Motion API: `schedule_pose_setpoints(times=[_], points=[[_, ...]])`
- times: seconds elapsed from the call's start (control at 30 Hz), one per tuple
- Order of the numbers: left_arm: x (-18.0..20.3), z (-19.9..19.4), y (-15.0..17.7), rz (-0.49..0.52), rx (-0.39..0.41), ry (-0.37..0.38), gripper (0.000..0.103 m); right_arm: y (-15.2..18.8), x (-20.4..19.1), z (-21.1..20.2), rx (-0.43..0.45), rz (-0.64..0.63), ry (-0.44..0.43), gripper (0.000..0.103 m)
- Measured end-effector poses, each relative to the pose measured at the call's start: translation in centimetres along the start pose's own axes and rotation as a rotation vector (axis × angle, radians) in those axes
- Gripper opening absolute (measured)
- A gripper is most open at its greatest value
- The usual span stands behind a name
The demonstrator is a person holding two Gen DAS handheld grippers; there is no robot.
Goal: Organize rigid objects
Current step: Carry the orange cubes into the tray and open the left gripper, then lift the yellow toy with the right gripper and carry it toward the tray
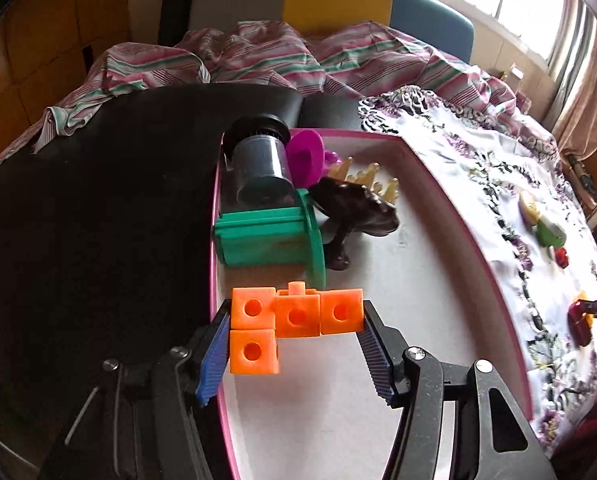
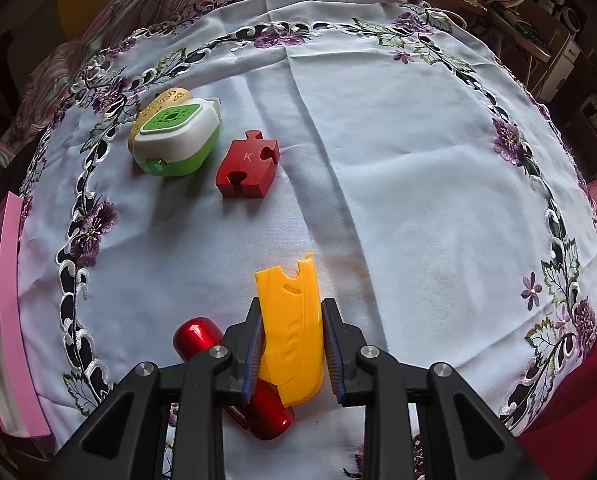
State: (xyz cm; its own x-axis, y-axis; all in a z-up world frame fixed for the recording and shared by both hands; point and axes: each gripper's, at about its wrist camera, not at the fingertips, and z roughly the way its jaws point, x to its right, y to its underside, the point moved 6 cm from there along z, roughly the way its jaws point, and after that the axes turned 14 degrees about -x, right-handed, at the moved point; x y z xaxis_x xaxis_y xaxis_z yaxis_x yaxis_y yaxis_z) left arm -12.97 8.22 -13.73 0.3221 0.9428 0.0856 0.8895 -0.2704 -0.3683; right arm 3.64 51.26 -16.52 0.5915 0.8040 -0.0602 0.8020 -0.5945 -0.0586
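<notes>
The left claw (image 1: 296, 334) is gripping the orange cubes (image 1: 294, 322) over the pink tray (image 1: 450, 184), just in front of the green block (image 1: 262, 236). The right claw (image 2: 292, 346) is clamping the yellow case (image 2: 294, 332) beside the tray, above the red capsule (image 2: 196, 338).

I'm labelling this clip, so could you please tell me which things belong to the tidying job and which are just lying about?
Job:
orange cube piece, in left gripper
yellow plastic piece, in right gripper
pink box
red puzzle piece
red capsule
green-white case

Background:
embroidered cloth
striped bedsheet
</notes>
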Motion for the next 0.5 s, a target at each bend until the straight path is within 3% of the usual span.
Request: schedule_pose_setpoints(times=[0.17, 0.4, 0.5], points=[[0.2, 0.2, -0.4, 0.043, 0.041, -0.069, 0.062, 0.1, 0.1, -0.2, 0.001, -0.001, -0.001, 0.027], [-0.2, -1.1, -0.2, 0.027, 0.082, -0.084, 0.062, -0.1, 0.0, 0.0, -0.001, -0.003, 0.005, 0.027], [-0.6, -2.3, 0.0, -0.004, 0.102, -0.082, 0.069, -0.2, -0.1, 0.1, -0.001, -0.002, 0.006, 0.027]])
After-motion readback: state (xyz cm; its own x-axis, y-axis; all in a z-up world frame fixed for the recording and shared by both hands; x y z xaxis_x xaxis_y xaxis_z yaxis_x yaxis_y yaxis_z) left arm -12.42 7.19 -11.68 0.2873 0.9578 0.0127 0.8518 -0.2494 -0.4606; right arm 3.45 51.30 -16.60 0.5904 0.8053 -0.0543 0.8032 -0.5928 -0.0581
